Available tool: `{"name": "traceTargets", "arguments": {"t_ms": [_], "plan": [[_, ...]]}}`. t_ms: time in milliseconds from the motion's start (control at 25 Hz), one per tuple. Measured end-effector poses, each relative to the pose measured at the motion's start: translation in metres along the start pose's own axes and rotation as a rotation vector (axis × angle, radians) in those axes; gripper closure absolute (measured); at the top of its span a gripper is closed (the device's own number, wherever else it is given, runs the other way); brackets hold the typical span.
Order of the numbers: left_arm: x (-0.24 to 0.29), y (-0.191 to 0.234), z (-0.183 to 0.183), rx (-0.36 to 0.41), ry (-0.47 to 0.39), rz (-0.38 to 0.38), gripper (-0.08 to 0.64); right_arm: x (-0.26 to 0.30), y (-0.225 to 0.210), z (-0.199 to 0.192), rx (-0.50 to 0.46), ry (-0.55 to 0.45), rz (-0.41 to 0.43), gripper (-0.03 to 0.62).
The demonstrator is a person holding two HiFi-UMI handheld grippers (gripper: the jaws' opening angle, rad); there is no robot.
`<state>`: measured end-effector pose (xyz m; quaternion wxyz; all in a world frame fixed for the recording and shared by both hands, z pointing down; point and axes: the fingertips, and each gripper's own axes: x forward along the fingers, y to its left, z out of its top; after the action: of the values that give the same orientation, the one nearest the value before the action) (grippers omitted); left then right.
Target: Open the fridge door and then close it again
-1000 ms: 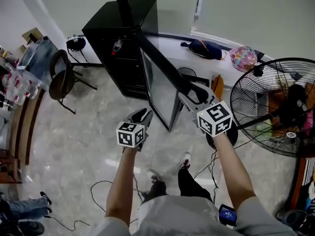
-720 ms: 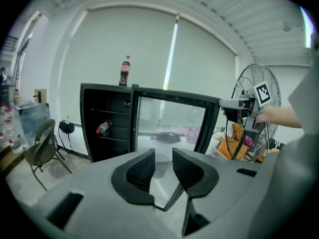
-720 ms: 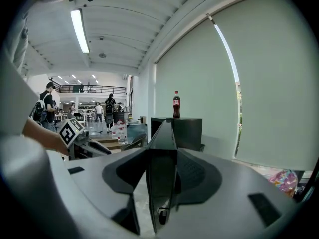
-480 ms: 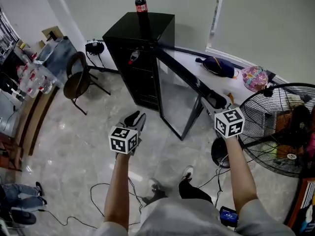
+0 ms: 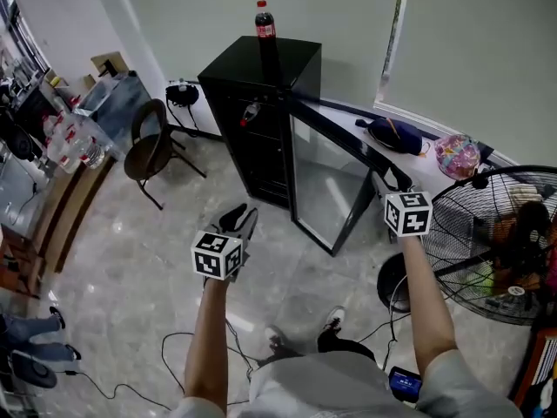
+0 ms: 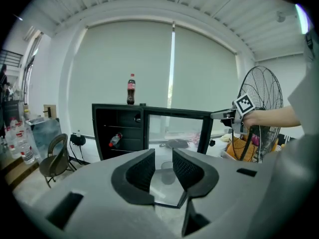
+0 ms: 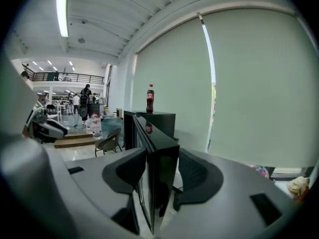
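The black mini fridge (image 5: 261, 77) stood on the floor near the window wall, with a cola bottle (image 5: 265, 20) upright on its top and one more bottle (image 5: 251, 111) lying on a shelf inside. Its glass door (image 5: 326, 185) was swung wide open, roughly square to the fridge front. The right hand-held gripper (image 7: 160, 172) was clamped on the free edge of this door, one pad on each face, as the right gripper view showed. The left hand-held gripper (image 6: 162, 168) was held in the air, well apart from the fridge; its jaws stood a little apart with nothing between them, and it only looked toward the open door. I judged that the opening part was done or almost done, so the step in hand was the turn from opening to closing. The next move would call for guiding the door edge along its arc back to the cabinet, with the grip kept firm, and gently enough that the cola bottle did not tip.
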<state>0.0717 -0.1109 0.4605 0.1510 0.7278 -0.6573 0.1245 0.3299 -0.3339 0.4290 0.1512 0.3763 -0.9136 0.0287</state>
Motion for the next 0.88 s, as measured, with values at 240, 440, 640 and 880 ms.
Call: {"name": "traceTargets", "arguments": {"t_ms": [240, 440, 640, 880], "plan": [[-0.008, 0.003, 0.003, 0.010, -0.005, 0.004, 0.459, 0.000, -0.007, -0.001, 0.006, 0.001, -0.013, 0.397], [-0.021, 0.011, 0.016, 0.042, -0.019, 0.010, 0.457, -0.016, 0.000, 0.029, -0.049, -0.088, -0.038, 0.397], [-0.041, 0.021, 0.045, 0.091, -0.060, 0.037, 0.457, -0.039, 0.034, 0.070, -0.140, -0.177, 0.009, 0.391], [-0.075, 0.029, 0.087, 0.146, -0.137, 0.081, 0.457, -0.055, 0.073, 0.090, -0.133, -0.209, 0.107, 0.389]]}}
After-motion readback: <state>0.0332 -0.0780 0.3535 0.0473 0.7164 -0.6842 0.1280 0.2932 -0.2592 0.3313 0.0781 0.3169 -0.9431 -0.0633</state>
